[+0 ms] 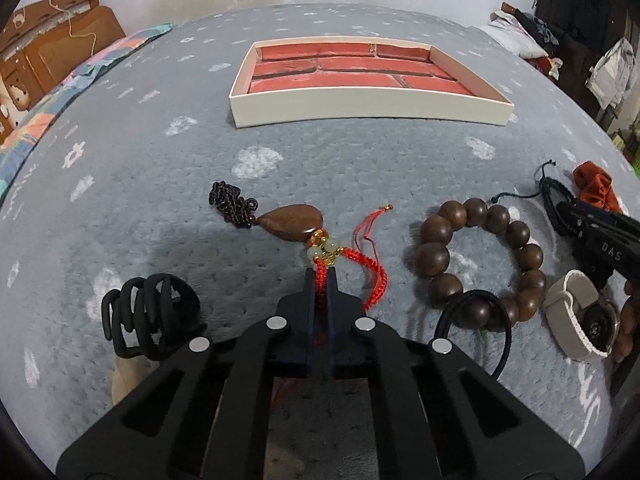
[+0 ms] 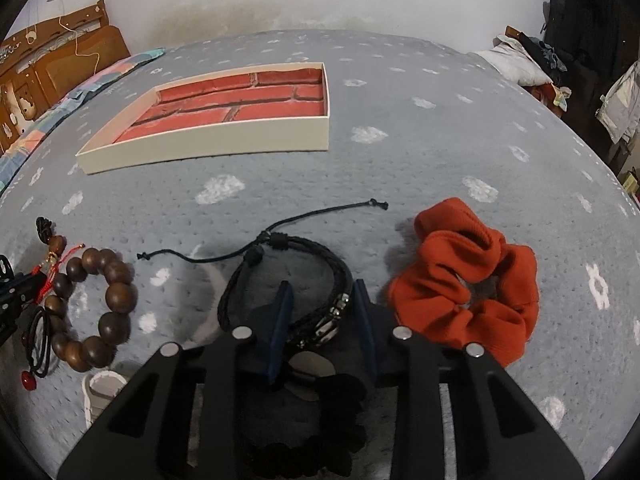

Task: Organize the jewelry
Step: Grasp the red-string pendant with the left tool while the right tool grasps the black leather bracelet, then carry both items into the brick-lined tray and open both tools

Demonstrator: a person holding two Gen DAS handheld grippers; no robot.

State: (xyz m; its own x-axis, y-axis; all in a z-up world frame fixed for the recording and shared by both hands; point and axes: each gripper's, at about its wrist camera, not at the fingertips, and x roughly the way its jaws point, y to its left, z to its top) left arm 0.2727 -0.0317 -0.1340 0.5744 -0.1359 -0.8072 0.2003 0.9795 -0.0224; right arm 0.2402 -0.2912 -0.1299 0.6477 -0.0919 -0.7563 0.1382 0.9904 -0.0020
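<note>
We note the left hand-held gripper (image 1: 320, 280) clamped on the red cord (image 1: 320, 286), the box (image 1: 360, 110) straight ahead; the right hand-held gripper (image 2: 320, 300), part-open, straddles the black bracelet (image 2: 336, 308).

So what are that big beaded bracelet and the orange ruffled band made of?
The beaded bracelet looks like wood: dark brown round beads with faint grain and a dull satin sheen, though resin can't be ruled out. The orange band looks like soft ribbed fabric, matte and gathered in folds.
</note>
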